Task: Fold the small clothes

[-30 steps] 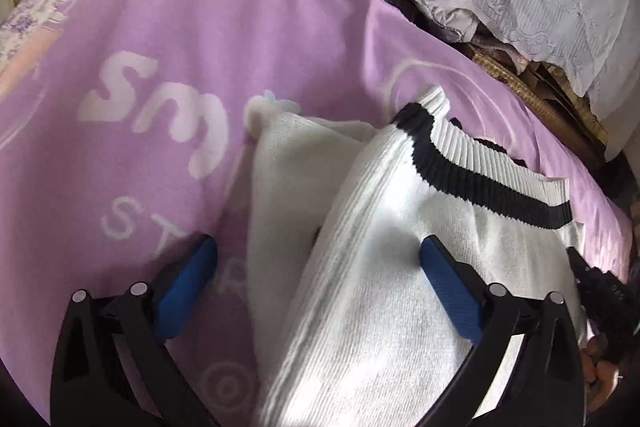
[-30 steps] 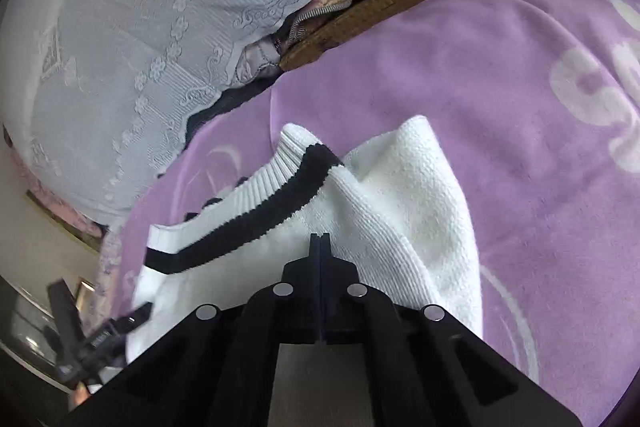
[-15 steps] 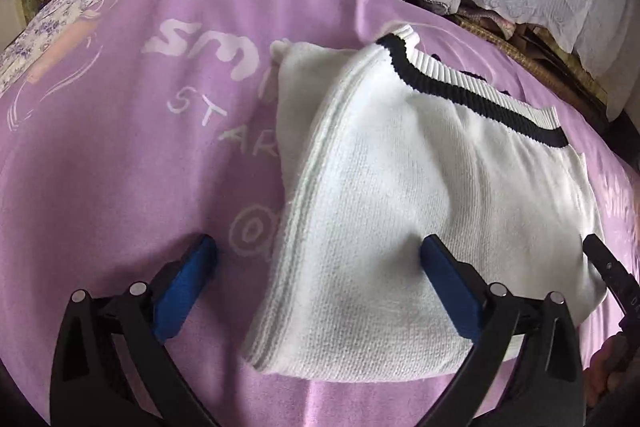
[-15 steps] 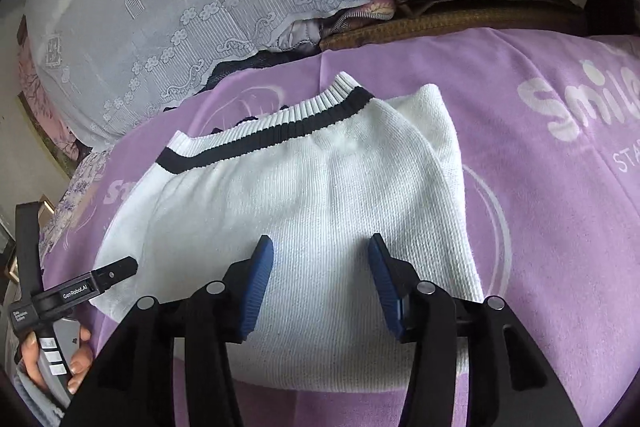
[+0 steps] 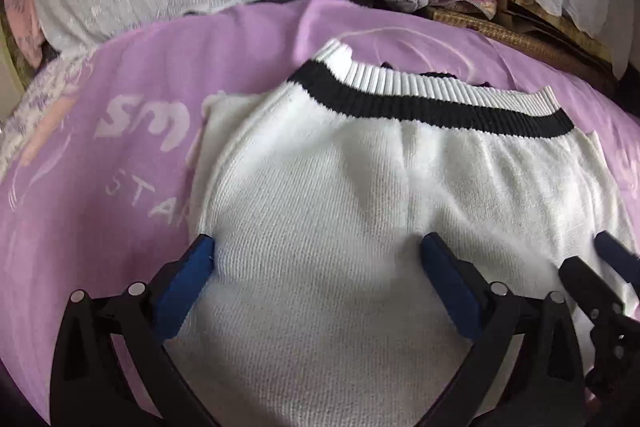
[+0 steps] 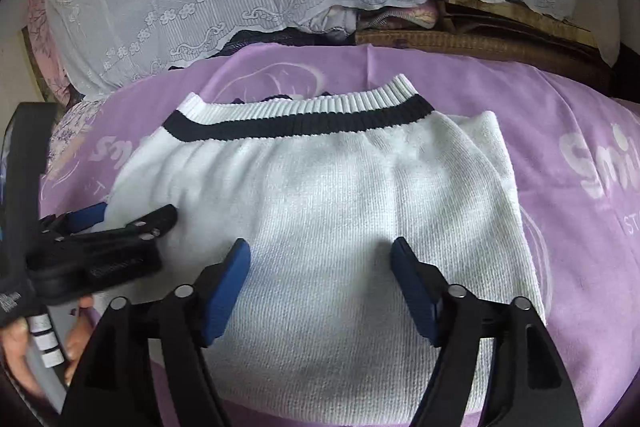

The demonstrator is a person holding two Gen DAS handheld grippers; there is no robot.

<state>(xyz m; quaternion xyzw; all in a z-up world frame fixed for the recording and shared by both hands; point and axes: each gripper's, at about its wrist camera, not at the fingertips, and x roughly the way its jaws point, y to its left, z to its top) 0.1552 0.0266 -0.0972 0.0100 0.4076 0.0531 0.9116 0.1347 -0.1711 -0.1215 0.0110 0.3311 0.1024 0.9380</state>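
Folded white knit sweater (image 6: 320, 203) flat on purple blanket (image 6: 560, 115). Left gripper (image 5: 316, 267) released wide above it; right gripper (image 6: 320, 267) opening, grasping nothing.

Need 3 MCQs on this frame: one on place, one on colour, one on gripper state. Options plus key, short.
1. The white knit sweater lies on:
A. a purple printed blanket
B. a wooden floor
C. a metal tray

2. The stripe below the sweater's ribbed edge is:
A. red
B. black
C. green

3. The right gripper is:
A. clamped on the ribbed edge
B. holding a hanger
C. gripping nothing, jaws apart over the knit

Key:
1 A: purple cloth with white lettering shows around the sweater in both views.
2 B: a dark black band runs along the white ribbing.
3 C: its blue pads stand wide apart and are opening, pinching no fold between them.
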